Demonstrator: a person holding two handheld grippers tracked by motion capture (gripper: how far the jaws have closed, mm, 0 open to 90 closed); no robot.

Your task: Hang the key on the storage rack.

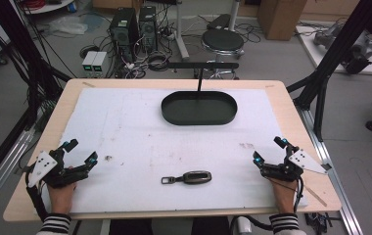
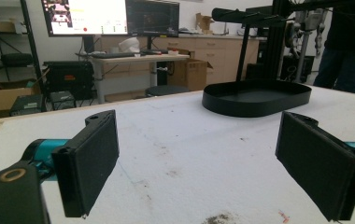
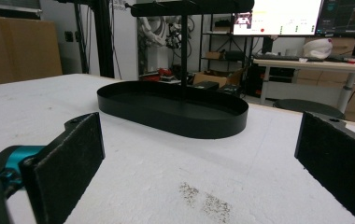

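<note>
Desk (image 1: 125, 88): wooden top under a white foam sheet (image 1: 140, 132), a bit grubby in spots.
Tray (image 1: 199, 108): black oval one with an upright post and crossbar, far side of the desk, well ahead of both claws and roughly between them.
Left claw (image 1: 80, 152): resting at the near left edge in the person's hand, jaws spread wide, nothing between the pads (image 2: 91, 165).
Right claw (image 1: 269, 150): near right edge, same deal, jaws wide apart, nothing in them.
Car key fob (image 1: 188, 177): dark, with a ring end, lying flat between the two claws near the front edge, well apart from either.
</note>
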